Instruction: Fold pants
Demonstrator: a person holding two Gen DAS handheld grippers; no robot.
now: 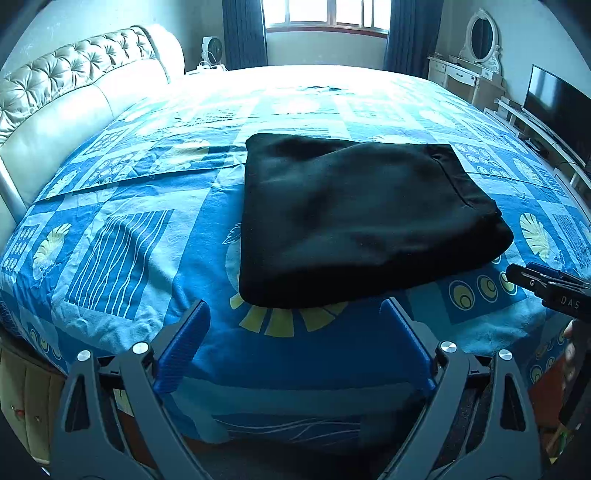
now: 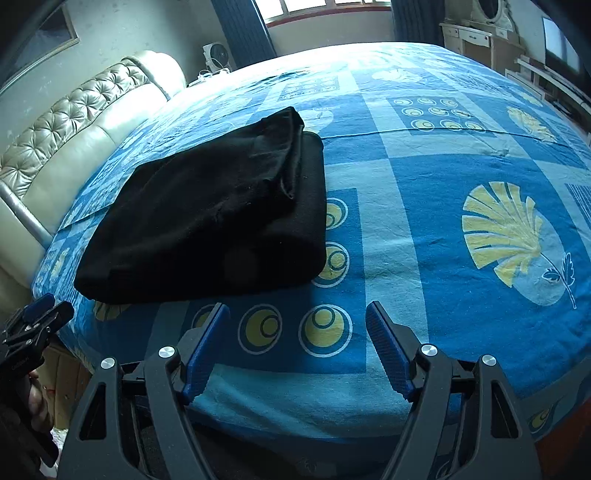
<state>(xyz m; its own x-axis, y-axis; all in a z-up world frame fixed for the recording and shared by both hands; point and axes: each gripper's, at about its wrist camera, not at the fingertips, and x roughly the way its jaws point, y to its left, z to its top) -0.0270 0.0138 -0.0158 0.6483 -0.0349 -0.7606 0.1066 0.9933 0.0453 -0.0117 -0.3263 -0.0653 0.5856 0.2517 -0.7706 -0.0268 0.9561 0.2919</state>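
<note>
The black pants (image 1: 354,218) lie folded into a compact rectangle on the blue patterned bedspread (image 1: 129,240). They also show in the right wrist view (image 2: 207,218), left of centre. My left gripper (image 1: 295,310) is open and empty, held just short of the bundle's near edge. My right gripper (image 2: 297,314) is open and empty, over the bedspread (image 2: 424,206) to the right of the pants' near corner. The right gripper's side shows at the right edge of the left wrist view (image 1: 546,284). The left gripper's side shows at the left edge of the right wrist view (image 2: 37,325).
A padded cream headboard (image 1: 66,92) runs along the left of the bed. A fan (image 1: 212,50) stands by the window (image 1: 325,14) beyond the bed. A dressing table with mirror (image 1: 476,55) and a television (image 1: 557,107) on a low stand are at the right.
</note>
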